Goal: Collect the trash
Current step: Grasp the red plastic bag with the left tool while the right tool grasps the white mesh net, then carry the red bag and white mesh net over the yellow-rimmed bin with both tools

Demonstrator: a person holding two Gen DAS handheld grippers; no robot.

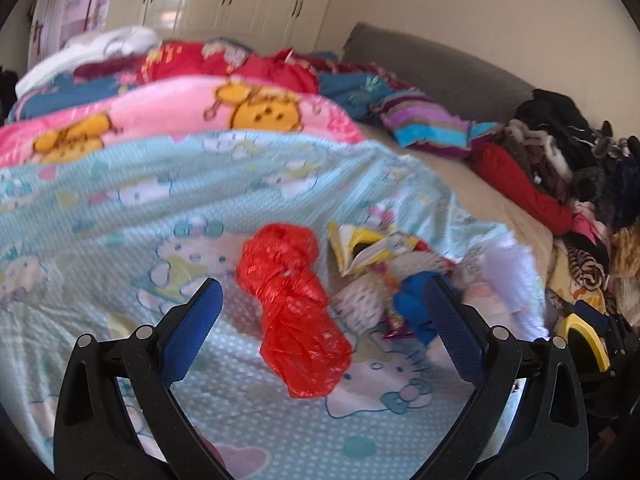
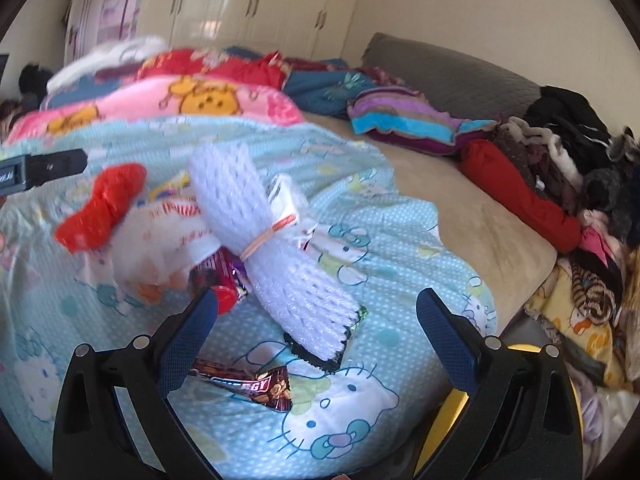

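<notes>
A crumpled red plastic bag [image 1: 294,312] lies on the light blue cartoon-print blanket [image 1: 120,208], between the open fingers of my left gripper [image 1: 326,300]. Beyond it sit a yellow wrapper [image 1: 364,248] and a blue scrap [image 1: 412,304]. In the right wrist view a white foam net sleeve [image 2: 280,256] bound with a rubber band lies just ahead of my open right gripper [image 2: 318,310]. A brown snack wrapper [image 2: 248,384] lies by its left finger. The red bag [image 2: 100,208] and a white printed wrapper [image 2: 160,240] lie further left.
Folded blankets [image 1: 160,112] are stacked behind the trash. A striped cushion [image 1: 428,128], a grey headboard [image 1: 440,64] and a heap of clothes [image 1: 560,168] fill the right side. Something with a yellow rim [image 1: 588,336] sits low at the right. White cupboards [image 2: 248,4] line the far wall.
</notes>
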